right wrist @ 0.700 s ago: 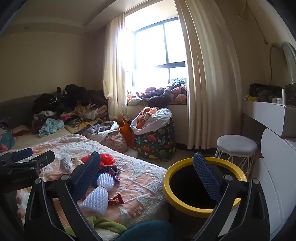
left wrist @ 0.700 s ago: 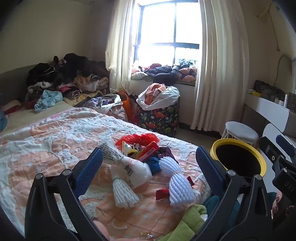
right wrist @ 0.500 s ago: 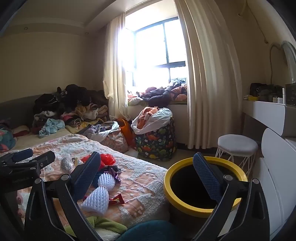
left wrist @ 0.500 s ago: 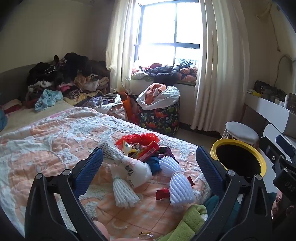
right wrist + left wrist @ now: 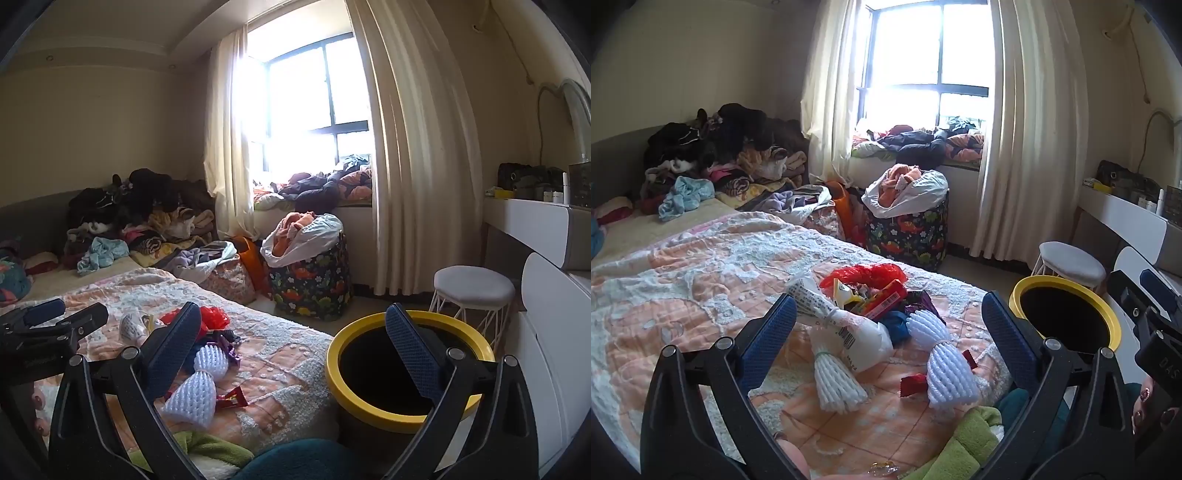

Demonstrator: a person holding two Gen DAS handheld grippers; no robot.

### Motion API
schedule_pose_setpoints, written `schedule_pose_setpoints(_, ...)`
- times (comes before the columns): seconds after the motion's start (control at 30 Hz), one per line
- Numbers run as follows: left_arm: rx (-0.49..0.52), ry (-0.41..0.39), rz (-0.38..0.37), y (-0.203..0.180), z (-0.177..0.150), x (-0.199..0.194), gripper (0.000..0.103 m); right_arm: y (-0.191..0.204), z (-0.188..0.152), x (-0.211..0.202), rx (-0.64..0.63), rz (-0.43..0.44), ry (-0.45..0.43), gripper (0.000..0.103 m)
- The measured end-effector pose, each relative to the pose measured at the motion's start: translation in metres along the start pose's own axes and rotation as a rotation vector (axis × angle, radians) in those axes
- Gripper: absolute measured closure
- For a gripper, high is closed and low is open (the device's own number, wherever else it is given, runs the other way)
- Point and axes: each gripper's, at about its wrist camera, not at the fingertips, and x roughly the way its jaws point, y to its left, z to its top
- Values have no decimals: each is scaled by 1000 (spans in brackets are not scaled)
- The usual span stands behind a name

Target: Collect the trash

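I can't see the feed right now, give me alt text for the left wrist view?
The open, empty left hand-held gripper hovers over a small pile of trash on a patterned bedspread: wrappers, a red bag and white foam nets. A yellow-rimmed bin stands beside the bed at right, with the right hand-held gripper at the frame's edge.

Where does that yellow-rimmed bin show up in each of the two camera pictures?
Left wrist view: the bin is at the right edge, beyond the bed corner.
Right wrist view: the bin is low and centre-right, behind the open right gripper.
Shared landmark: the white stool behind it.
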Motion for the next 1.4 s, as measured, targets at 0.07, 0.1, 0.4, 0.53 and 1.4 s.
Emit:
schedule_pose_setpoints(0.07,-1,-1,-1,0,0,-1,11,2,-2,-1,0,-1,1,6)
schedule_pose_setpoints(0.1,-1,-1,0,-1,0,-1,11,3,-2,-1,1,-2,1,6)
schedule_pose_setpoints(0.4,-2,1,0,0,1,-1,11,2,-2,0,3,-5,0,6)
schedule_pose_setpoints(0.53,-2,1,-1,0,1,-1,11,2,-2,0,4,-2,-1,6)
schedule_pose_setpoints(1.4,-5,4,-1,0,1,-1,11,-1,-2,1,11,-3,2,6)
